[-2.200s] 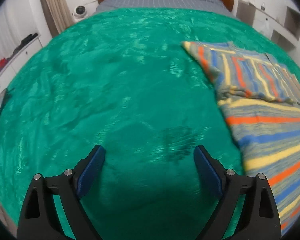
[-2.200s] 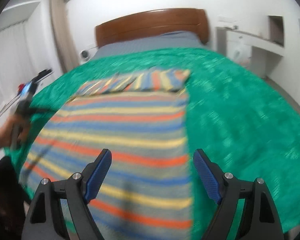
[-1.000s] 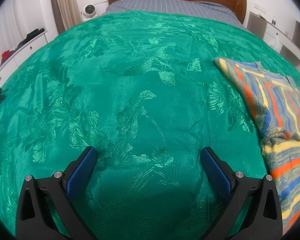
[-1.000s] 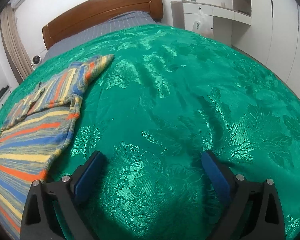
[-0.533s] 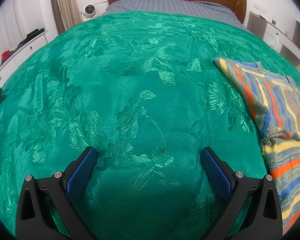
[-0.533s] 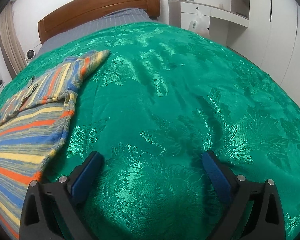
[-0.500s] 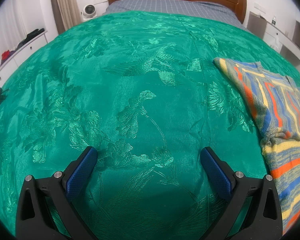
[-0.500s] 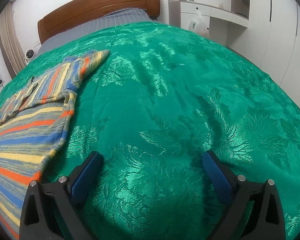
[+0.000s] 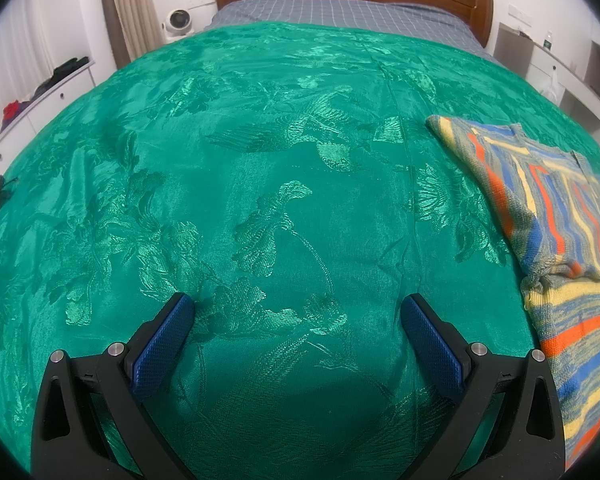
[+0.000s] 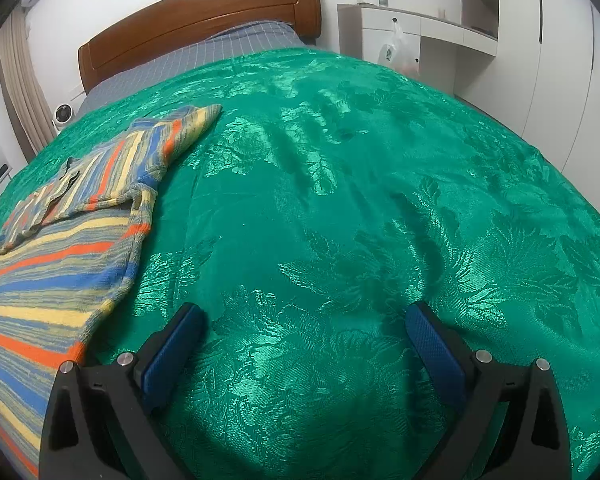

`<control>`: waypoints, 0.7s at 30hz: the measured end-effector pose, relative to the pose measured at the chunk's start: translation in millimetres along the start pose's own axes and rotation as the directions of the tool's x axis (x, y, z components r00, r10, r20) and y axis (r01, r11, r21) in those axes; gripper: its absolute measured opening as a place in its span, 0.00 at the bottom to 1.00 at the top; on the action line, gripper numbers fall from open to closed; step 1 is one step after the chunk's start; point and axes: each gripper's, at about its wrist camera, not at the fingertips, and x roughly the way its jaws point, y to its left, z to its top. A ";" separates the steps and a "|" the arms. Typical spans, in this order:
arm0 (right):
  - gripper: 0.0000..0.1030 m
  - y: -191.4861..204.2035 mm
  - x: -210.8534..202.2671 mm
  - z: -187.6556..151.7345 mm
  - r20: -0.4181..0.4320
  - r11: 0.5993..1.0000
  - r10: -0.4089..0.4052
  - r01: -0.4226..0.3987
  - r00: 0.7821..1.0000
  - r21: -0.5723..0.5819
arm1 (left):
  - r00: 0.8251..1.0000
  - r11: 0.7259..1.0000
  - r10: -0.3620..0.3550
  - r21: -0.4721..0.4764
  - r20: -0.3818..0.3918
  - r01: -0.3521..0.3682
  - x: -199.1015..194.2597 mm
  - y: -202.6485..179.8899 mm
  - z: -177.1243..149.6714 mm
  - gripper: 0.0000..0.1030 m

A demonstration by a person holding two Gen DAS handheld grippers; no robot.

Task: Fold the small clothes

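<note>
A: Left gripper (image 9: 296,312)?
B: Jaws spread wide, nothing between them, low over the green bedspread (image 9: 260,160). Blue pads (image 9: 160,340) clear of any cloth.
A: What's to its left?
B: White drawer unit (image 9: 40,96) with dark and red stuff on top, far off. Small white fan (image 9: 177,22) ahead-left by the curtain.
A: Garment?
B: Striped knit top (image 9: 560,240) to the right of the left gripper, flat on the bedspread, sleeve folded across the upper part. Not touching the fingers.
A: Right gripper (image 10: 306,322)?
B: Also spread wide, empty, over bare bedspread (image 10: 360,200). Striped knit top (image 10: 60,248) lies to its left; hem edge comes just beside the left finger (image 10: 172,352), contact unclear.
A: Ahead?
B: Wooden headboard (image 10: 204,16), grey checked sheet below it.
A: Far right?
B: White cabinets (image 10: 520,60), a plastic bag (image 10: 396,50) hanging on one.
</note>
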 end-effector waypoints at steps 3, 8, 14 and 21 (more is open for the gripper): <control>0.98 -0.3 -0.3 -0.5 0.003 1.000 0.006 -0.006 1.000 0.001 | 1.000 1.000 0.000 0.000 0.000 0.000 0.0 0.0 -0.1 1.00; 0.98 -1.1 -1.1 -0.8 0.008 1.000 0.014 -0.014 1.000 0.004 | 1.000 1.000 0.000 0.000 0.000 0.000 0.0 0.0 -0.1 1.00; 0.98 -1.0 -1.0 -0.8 0.006 1.000 0.014 -0.014 1.000 0.004 | 1.000 1.000 0.000 0.000 0.000 0.000 0.0 0.0 -0.1 1.00; 0.98 1.4 0.6 -0.4 0.001 1.000 0.001 -0.001 1.000 -0.003 | 1.000 1.000 -0.001 0.000 0.000 0.001 0.1 -0.1 -0.1 1.00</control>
